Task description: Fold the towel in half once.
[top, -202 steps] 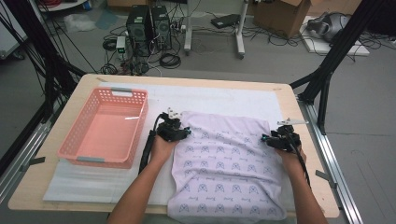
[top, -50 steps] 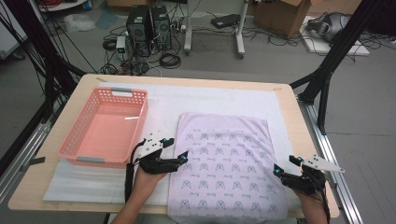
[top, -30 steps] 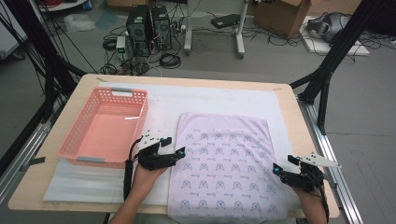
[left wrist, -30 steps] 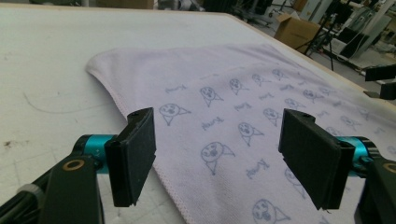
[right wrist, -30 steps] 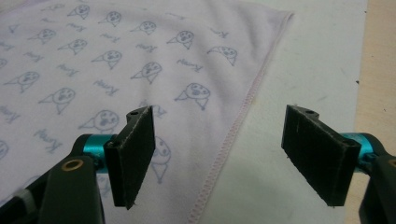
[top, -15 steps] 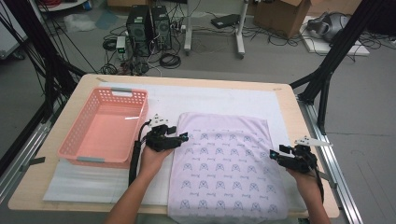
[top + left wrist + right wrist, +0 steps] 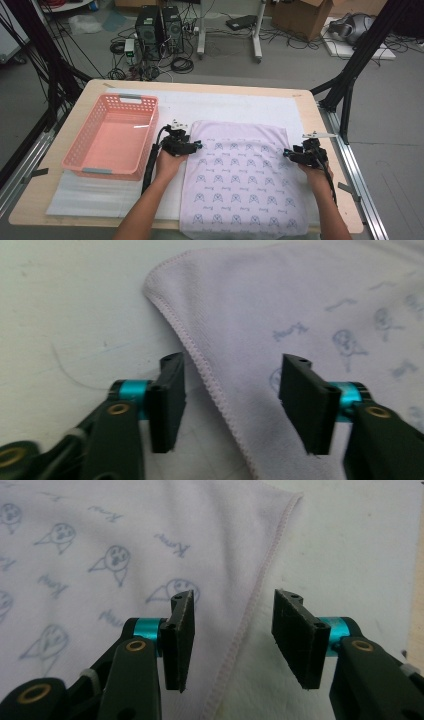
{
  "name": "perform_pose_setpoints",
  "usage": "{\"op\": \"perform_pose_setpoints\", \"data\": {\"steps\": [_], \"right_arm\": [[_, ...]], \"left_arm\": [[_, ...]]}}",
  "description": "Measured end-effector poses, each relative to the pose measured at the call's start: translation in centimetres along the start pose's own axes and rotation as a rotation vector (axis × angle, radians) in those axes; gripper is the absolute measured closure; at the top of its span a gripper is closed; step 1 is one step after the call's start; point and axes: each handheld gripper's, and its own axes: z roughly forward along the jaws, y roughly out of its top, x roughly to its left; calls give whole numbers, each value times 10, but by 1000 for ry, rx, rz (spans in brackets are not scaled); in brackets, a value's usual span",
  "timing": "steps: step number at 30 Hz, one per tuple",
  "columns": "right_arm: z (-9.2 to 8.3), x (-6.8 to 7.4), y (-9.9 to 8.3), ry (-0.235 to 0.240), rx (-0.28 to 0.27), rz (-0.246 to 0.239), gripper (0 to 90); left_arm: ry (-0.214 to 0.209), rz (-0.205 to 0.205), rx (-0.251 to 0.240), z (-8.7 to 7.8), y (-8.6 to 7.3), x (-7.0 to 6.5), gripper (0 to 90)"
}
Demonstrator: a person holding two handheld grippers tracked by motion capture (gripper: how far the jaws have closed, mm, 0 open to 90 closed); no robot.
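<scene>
A pale lilac cloth (image 7: 240, 180) printed with small blue faces lies flat on the white mat (image 7: 235, 107). My left gripper (image 7: 196, 146) is at the cloth's left edge, near its far left corner. In the left gripper view its jaws (image 7: 232, 360) straddle the stitched hem of the cloth (image 7: 280, 305). They have just been closing, and the pads stand apart from the fabric. My right gripper (image 7: 286, 154) is at the right edge. Its jaws (image 7: 235, 596) have also just been closing, straddling the hem of the cloth (image 7: 100, 530) without pressing it.
A pink plastic basket (image 7: 100, 171) stands on the mat left of the cloth, close behind my left gripper's cable. The wooden table (image 7: 75, 107) ends just right of my right hand. Cables and computer cases sit on the floor beyond the far edge.
Both grippers have slid away from the person and in toward the cloth's side edges. Their jaws stand narrower than before, each now straddling a hem.
</scene>
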Motion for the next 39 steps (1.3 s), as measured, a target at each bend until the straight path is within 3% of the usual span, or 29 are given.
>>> {"op": "perform_pose_setpoints", "data": {"steps": [1,2,3,4,5,6,8,10,13,17,22,25,28,31,39], "right_arm": [[3,2,1,-14,3,-7,538],[5,4,3,-36,5,-23,572],[6,6,4,-41,4,-30,642],[6,7,4,-42,2,-35,747],[6,9,5,-19,3,-34,841],[7,10,6,-28,6,-41,852],[7,12,9,-45,25,-57,864],[6,13,11,-80,-4,-74,868],[3,10,13,-80,-87,-25,873],[-2,6,16,-79,-154,18,879],[-12,7,15,-33,-181,20,879],[-21,7,11,20,-201,17,879],[-26,6,6,46,-209,33,879],[-34,6,1,65,-221,36,878],[-61,11,-20,101,-254,36,877]], "left_arm": [[35,35,5,0,0,-2,554],[44,38,2,0,0,-2,620],[40,38,4,-1,0,-1,679],[16,43,3,-1,0,0,792],[12,50,5,-1,0,-1,856],[15,54,8,-1,0,-2,872],[1,3,-4,-1,0,3,876],[6,-41,-26,-4,1,8,877],[14,-72,-89,-10,4,11,878],[15,-114,-169,-18,8,13,878],[-21,-89,-159,-29,8,12,878],[-46,-76,-159,-37,9,8,878],[-75,-86,-160,-46,8,4,878],[-107,-84,-159,-53,7,0,877],[-139,-69,-162,-74,-11,-10,877]]}}
